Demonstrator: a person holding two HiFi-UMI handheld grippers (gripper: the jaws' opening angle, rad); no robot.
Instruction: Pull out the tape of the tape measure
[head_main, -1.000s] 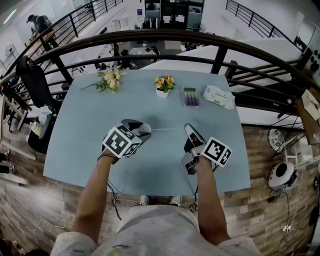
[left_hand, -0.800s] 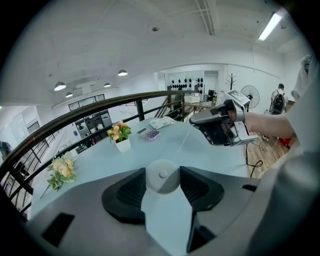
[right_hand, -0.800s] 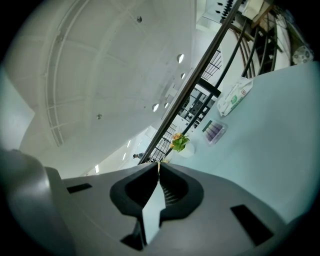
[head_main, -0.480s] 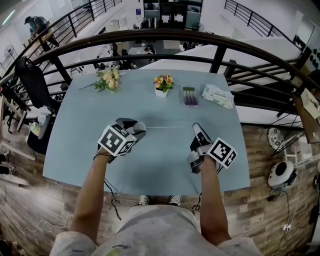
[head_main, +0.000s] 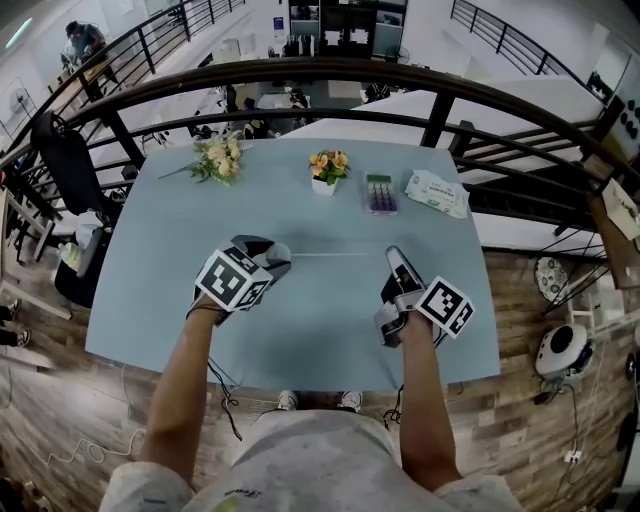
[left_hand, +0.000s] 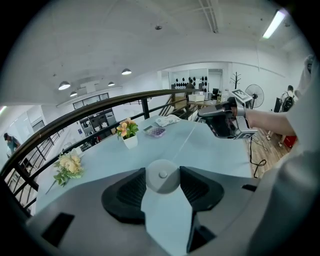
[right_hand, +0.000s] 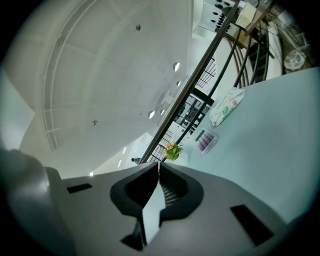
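A round light-grey tape measure (left_hand: 162, 175) sits between the pads of my left gripper (left_hand: 162, 181), which is shut on its case. In the head view that gripper (head_main: 272, 250) hovers left of the middle of the pale blue table (head_main: 150, 300). A thin tape (head_main: 335, 254) runs straight from the case to my right gripper (head_main: 392, 256), whose jaws are pressed together on the tape's end. In the right gripper view the gripper (right_hand: 157, 167) shows no gap; the tape tip itself is hidden. The left gripper view shows the tape (left_hand: 187, 141) leading to the right gripper (left_hand: 210, 115).
At the table's far side lie a loose flower bunch (head_main: 220, 158), a small white pot of orange flowers (head_main: 328, 167), a purple calculator (head_main: 380, 192) and a pack of wipes (head_main: 437, 193). A dark curved railing (head_main: 330, 75) runs behind the table.
My right gripper has moved right and my left slightly left, and the tape between them has grown longer. Over the last half second both have held still.
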